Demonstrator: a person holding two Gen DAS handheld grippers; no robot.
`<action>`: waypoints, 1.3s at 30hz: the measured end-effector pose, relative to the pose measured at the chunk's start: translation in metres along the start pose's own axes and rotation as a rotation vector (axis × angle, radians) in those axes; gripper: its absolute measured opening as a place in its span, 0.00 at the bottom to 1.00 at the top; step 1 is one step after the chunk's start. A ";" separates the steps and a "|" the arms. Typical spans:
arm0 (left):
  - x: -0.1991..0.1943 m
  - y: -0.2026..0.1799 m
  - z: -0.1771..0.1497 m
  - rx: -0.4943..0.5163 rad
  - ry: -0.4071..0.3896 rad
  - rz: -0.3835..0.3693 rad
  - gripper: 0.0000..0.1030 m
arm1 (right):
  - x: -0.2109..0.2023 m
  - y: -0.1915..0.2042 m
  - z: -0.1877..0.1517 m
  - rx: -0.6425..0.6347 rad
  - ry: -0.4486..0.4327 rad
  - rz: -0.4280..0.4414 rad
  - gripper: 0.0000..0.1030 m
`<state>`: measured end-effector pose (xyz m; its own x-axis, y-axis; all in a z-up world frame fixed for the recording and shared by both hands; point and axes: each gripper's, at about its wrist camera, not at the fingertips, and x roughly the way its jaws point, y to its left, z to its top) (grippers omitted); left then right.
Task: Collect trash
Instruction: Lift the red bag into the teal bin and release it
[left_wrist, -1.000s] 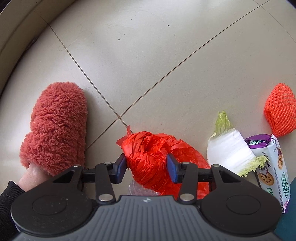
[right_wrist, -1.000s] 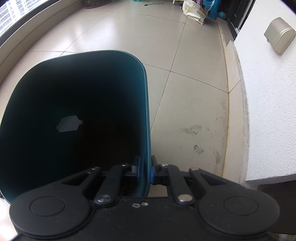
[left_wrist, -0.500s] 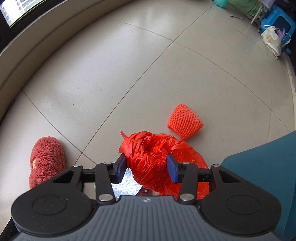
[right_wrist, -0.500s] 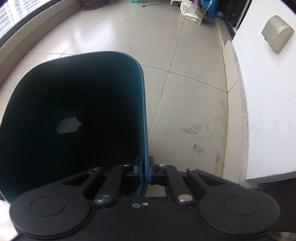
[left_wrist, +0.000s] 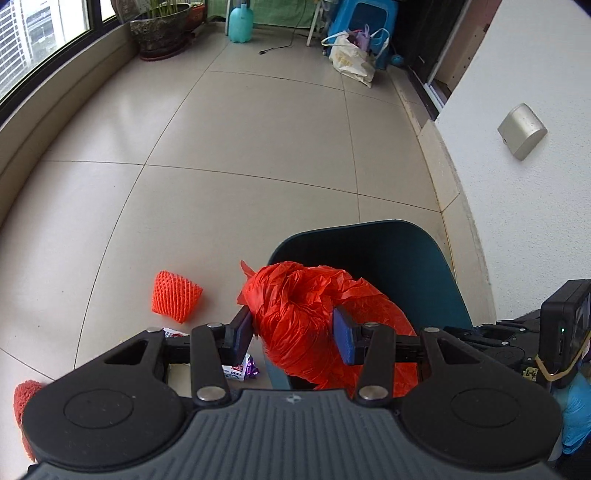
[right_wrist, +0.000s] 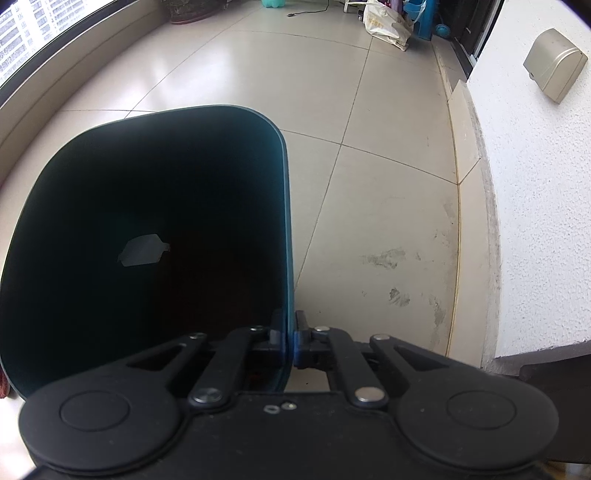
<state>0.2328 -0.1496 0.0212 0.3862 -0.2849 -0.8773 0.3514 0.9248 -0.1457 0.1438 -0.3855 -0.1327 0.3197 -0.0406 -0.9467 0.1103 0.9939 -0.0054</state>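
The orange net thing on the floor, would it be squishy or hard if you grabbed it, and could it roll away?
The orange foam net looks like soft mesh, so it would probably squash between the fingers and feel very light. It lies on its side on the smooth floor tiles, so a push might slide it. Its shape looks flattened, so it likely would not roll far.

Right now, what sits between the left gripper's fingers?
A bunched red plastic bag, pinched by the left gripper above the dark teal plastic bin. The left wrist view shows it.
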 end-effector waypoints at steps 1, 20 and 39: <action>0.006 -0.012 0.002 0.026 0.004 0.005 0.44 | 0.000 0.000 0.000 -0.001 0.000 0.001 0.03; 0.149 -0.110 0.002 0.266 0.182 0.153 0.45 | -0.002 -0.004 -0.002 0.001 -0.001 0.020 0.03; 0.117 -0.070 -0.009 0.122 0.144 -0.032 0.69 | 0.001 -0.006 -0.002 -0.003 0.001 0.020 0.03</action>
<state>0.2452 -0.2457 -0.0752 0.2501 -0.2666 -0.9308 0.4659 0.8759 -0.1257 0.1418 -0.3918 -0.1342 0.3209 -0.0204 -0.9469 0.1014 0.9948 0.0129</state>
